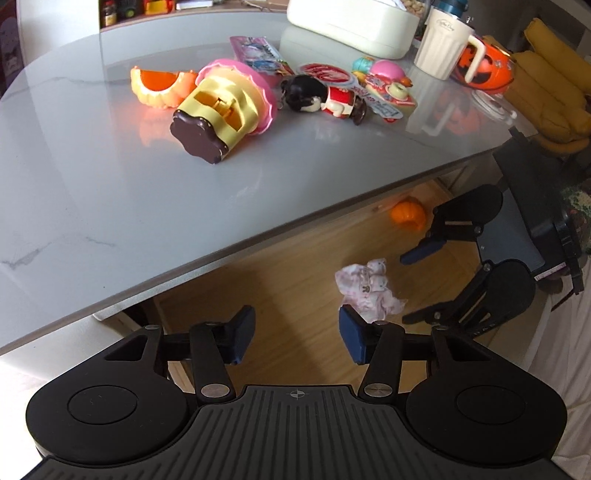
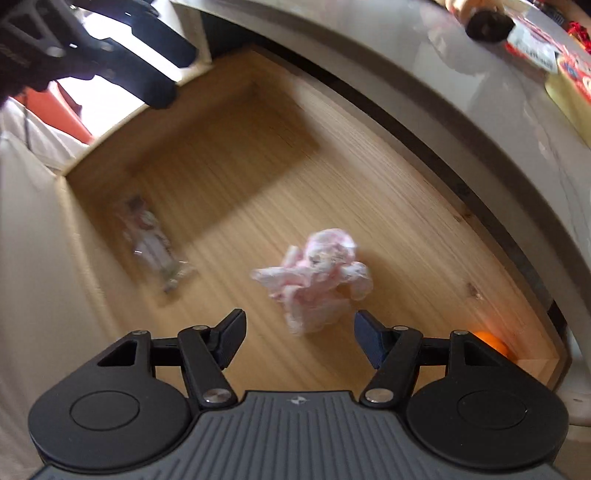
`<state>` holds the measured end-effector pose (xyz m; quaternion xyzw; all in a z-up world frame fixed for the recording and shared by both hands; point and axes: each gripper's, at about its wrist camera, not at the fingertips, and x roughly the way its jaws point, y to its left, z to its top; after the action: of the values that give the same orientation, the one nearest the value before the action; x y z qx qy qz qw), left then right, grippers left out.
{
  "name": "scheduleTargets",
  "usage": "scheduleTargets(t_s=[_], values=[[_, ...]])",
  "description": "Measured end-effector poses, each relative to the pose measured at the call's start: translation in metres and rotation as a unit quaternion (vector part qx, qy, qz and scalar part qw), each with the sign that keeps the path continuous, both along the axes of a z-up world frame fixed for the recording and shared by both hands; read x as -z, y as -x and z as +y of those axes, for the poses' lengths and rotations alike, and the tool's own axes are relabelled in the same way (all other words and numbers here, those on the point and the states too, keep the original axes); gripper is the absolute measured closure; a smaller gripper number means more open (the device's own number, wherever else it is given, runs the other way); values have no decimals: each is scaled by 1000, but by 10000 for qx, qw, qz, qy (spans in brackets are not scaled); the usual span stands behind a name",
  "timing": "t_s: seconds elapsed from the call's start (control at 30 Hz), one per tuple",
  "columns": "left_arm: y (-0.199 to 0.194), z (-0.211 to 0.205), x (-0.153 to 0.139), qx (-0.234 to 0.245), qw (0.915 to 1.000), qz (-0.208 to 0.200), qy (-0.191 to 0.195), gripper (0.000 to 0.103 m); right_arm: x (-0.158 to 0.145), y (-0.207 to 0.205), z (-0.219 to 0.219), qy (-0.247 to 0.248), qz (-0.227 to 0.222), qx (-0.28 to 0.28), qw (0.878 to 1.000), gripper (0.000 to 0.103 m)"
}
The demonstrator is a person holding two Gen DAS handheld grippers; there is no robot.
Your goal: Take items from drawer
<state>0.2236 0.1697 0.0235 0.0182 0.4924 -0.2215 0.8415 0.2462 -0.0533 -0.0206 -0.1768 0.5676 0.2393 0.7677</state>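
Open wooden drawer under the edge of a grey marble-look tabletop. On the drawer floor, a crumpled pink-and-white cloth item, blurred; beside the drawer's near wall, a small clear-wrapped figure, too blurred to name more closely; in the far corner, a small orange pumpkin-shaped piece. Left gripper over the drawer, jaws apart, nothing between them, the pink cloth just past its right pad. Right gripper tilted steeply down into the drawer, jaws apart and empty, the cloth just ahead of the gap, not touched. On the tabletop, well apart from the drawer: a yellow-and-pink toy cake on its side, an orange pumpkin half, a black-haired doll in red, a cream ribbed mug, a white box.
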Motion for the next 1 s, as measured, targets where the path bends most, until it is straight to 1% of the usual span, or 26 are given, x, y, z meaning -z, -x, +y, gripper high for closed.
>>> scheduleTargets(t_s=[0.13, 0.2, 0.23, 0.27, 0.3, 0.33, 0.37, 0.43, 0.5, 0.53, 0.6, 0.63, 0.7, 0.73, 0.77, 0.87, 0.93, 1.0], values=[[-2, -5, 7, 58, 9998, 118, -166, 49, 9, -14, 5, 11, -284, 54, 9996, 37], [-2, -6, 9, 31, 9996, 138, -239, 50, 18, -26, 12, -25, -226, 66, 9997, 39], [-2, -6, 9, 2, 9995, 144, -283, 50, 25, -31, 17, -24, -95, 7, 10000, 54], [-3, -5, 10, -32, 9994, 143, -326, 51, 29, -33, 23, 15, 31, -93, 10000, 78], [-3, -5, 10, -69, 9992, 136, -368, 51, 31, -32, 27, 58, 131, -206, 9997, 81], [-3, -4, 10, -91, 9991, 129, -396, 51, 26, -28, 31, 77, 108, -335, 9994, 84], [-2, -4, 9, -103, 9989, 114, -432, 51, 17, -22, 34, 80, -9, -463, 9989, 88], [0, -3, 8, -102, 9987, 69, -491, 51, -19, -7, 33, -73, -317, -643, 9974, 88], [2, -4, 7, -69, 9987, 53, -498, 52, -66, 0, 25, -393, -692, -619, 9949, 88], [3, -5, 7, -43, 9987, 54, -497, 52, -92, 0, 17, -516, -978, -526, 9925, 88], [4, -5, 7, 9, 9987, 70, -511, 52, -138, -10, 0, -643, -1611, -172, 9847, 88], [5, -6, 8, 42, 9986, 86, -518, 52, -158, -20, -10, -663, -1958, 96, 9783, 89], [6, -7, 10, 122, 9984, 134, -538, 52, -182, -43, -29, -534, -2487, 599, 9653, 90], [7, -7, 12, 165, 9982, 165, -550, 52, -189, -58, -37, -494, -2616, 884, 9599, 90], [8, -7, 14, 194, 9980, 198, -567, 53, -191, -77, -47, -519, -2567, 1139, 9583, 90], [10, -6, 17, 226, 9974, 252, -639, 55, -176, -114, -70, -602, -2134, 1728, 9597, 90], [11, -6, 17, 232, 9973, 265, -649, 55, -161, -125, -73, -375, -2009, 1834, 9616, 90], [12, -6, 17, 219, 9972, 255, -665, 55, -151, -122, -73, -101, -2097, 1797, 9611, 88]])
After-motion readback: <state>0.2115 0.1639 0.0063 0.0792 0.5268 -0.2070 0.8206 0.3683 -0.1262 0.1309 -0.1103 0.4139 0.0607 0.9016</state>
